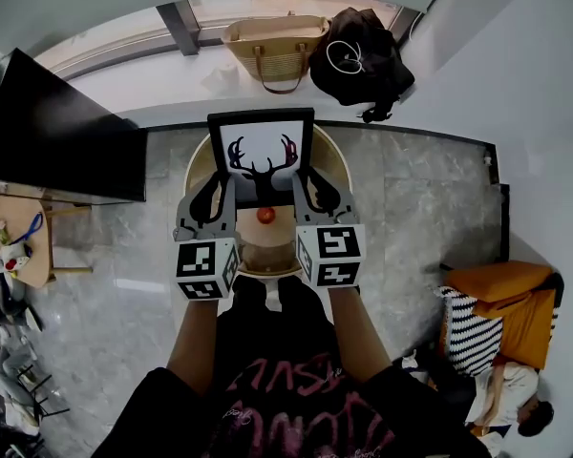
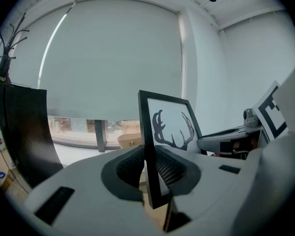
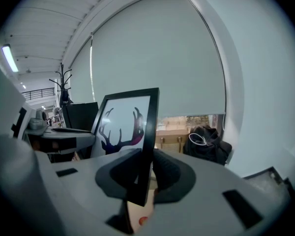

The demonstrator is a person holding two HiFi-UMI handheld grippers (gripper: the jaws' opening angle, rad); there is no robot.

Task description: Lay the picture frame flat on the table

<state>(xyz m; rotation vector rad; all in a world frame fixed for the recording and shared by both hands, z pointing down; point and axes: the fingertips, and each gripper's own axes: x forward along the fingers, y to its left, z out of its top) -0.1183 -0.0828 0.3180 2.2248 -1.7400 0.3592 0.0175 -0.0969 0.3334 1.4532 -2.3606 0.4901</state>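
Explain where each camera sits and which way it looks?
Head view: on the person's head, looking steeply down at the picture frame and round table; forearms, left gripper and right gripper show.
Left gripper view: on that gripper, looking along its jaws, shut on the frame's left edge.
Right gripper view: likewise, jaws shut on the right edge.
All share the frame.

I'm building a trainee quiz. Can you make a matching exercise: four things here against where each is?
1. black-framed antler picture
2. small red round object
3. woven tan handbag
4. black fabric bag

A. white ledge, right in head view
B. clamped by left gripper and right gripper
C. on round wooden table
D. white ledge, left in head view

Pairs: 1-B, 2-C, 3-D, 4-A
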